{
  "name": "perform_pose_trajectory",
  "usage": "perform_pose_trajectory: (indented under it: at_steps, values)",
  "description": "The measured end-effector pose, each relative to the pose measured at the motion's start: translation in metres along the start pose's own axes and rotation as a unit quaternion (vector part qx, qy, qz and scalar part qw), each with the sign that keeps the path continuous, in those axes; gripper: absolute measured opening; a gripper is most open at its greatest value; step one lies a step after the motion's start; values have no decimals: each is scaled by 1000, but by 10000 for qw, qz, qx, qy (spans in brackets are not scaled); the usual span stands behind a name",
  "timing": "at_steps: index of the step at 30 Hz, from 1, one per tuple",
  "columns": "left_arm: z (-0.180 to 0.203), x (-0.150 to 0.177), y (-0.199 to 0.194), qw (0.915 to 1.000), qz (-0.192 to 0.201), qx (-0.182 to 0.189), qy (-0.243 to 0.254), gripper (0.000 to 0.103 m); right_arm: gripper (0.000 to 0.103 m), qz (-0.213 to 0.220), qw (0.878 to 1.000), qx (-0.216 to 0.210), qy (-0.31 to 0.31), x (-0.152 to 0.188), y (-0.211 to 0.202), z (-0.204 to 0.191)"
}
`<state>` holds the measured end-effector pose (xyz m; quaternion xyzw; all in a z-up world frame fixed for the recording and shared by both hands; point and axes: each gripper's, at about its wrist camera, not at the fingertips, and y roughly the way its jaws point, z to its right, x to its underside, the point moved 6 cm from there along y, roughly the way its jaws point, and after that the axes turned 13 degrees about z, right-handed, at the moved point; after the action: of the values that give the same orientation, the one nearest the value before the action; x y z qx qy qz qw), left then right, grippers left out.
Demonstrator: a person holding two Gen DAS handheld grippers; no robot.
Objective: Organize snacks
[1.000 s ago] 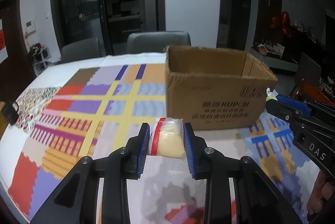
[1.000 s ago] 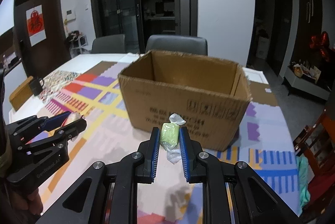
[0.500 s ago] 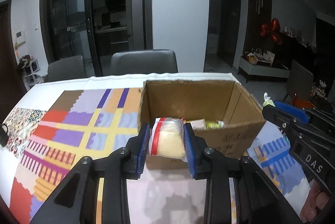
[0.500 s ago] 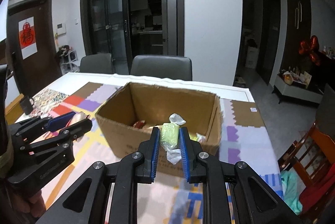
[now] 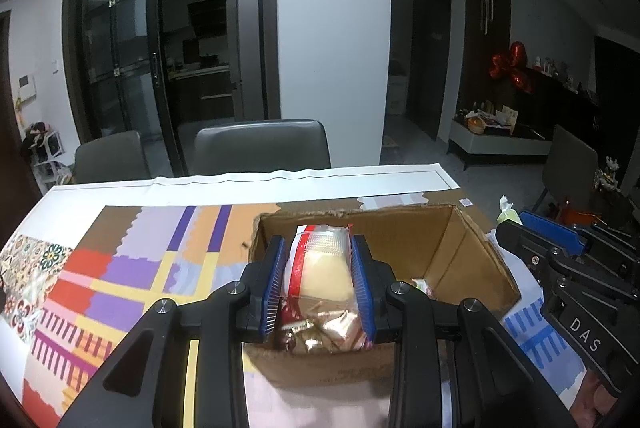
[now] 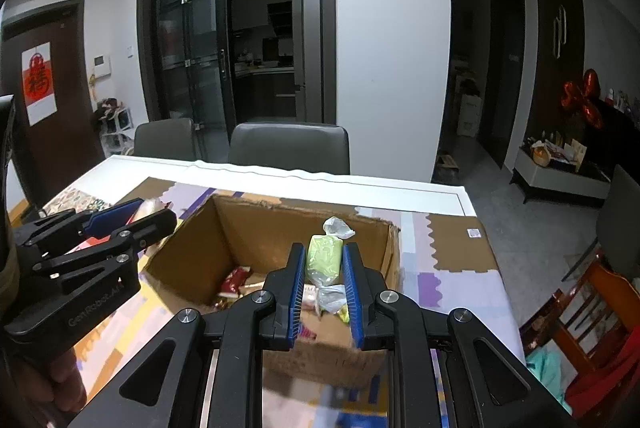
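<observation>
Centre frame, both views: left gripper (image 5: pixel 319 282) pinches a yellow snack pack (image 5: pixel 323 270), right gripper (image 6: pixel 323 278) pinches a green candy (image 6: pixel 324 260), both above the open box (image 6: pixel 192 260).

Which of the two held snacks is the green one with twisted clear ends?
The green candy in the right tongs. The left tongs hold a pale yellow packet with a red edge instead.

The left tongs (image 5: pixel 319 282) clamp a yellow snack packet (image 5: pixel 320 270) above the open cardboard box (image 5: pixel 460 256).
</observation>
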<state>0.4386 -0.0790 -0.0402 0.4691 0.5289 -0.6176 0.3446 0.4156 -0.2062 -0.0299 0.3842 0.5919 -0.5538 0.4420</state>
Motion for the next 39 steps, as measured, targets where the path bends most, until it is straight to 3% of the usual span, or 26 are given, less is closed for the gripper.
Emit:
perform_pose_trajectory:
  at_steps: [13,18,22,25,29,31,39]
  values:
    - [3,12,36,9995,-286,132,84,35,21,-288,9994,165,68,8,38,10]
    - [-4,11,30,9997,-238,-31,47,55,23,-344,9992,207,50,9,43,10]
    - [-6,10,27,9997,-228,-69,48,65,56,-291,9991,307,76,7,40,12]
    - [-9,7,21,9997,-141,-204,54,89,64,-235,9988,409,118,4,35,15]
    - [-13,-1,9,9993,60,-358,42,95,81,-153,9981,577,172,0,27,22]
    - [-14,-3,4,9991,96,-414,52,97,85,-120,9973,696,206,-2,21,25]
    - [-14,-11,-25,9985,196,-507,86,103,85,-44,9963,787,345,-9,-2,30]
